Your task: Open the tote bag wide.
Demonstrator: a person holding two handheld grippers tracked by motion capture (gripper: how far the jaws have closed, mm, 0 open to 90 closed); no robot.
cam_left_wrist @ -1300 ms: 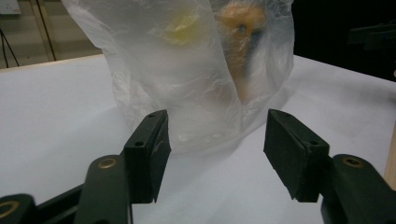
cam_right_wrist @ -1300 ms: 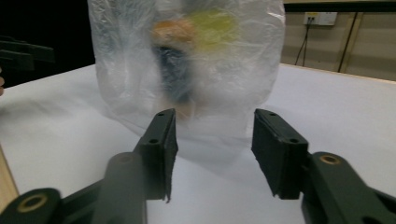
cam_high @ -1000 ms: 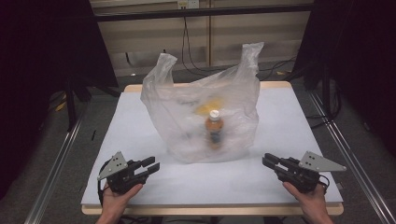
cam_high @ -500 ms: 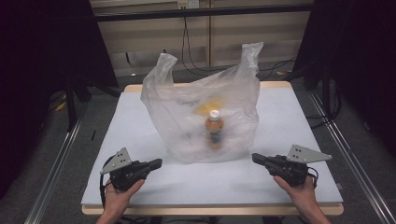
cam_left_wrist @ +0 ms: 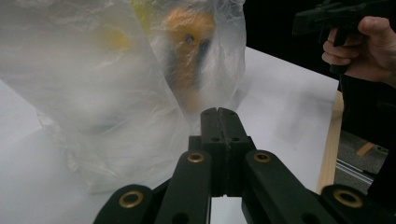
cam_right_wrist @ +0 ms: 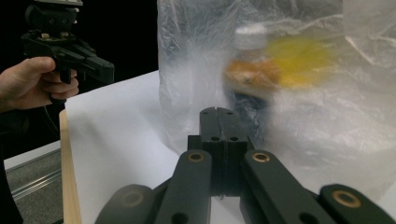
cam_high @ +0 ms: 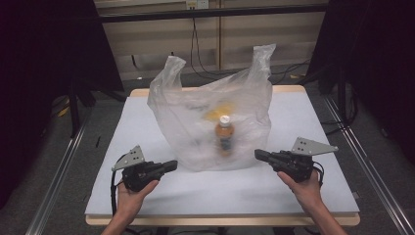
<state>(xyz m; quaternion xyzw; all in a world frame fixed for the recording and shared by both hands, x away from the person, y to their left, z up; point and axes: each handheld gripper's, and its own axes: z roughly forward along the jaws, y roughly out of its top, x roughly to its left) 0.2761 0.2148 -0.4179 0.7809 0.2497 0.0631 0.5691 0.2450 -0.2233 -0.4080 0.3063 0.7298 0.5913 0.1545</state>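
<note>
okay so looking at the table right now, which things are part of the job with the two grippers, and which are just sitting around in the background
Likely part of the job:
plastic bag, standing on the table
bottle inside the bag
yellow item inside the bag, too blurred to identify
left gripper and right gripper, both shut, flanking the bag

Just lying about:
cables behind the table

A bag (cam_high: 215,122) stands mid-table (cam_high: 147,196), apparently with a bottle (cam_high: 225,134) upright inside it.
</note>
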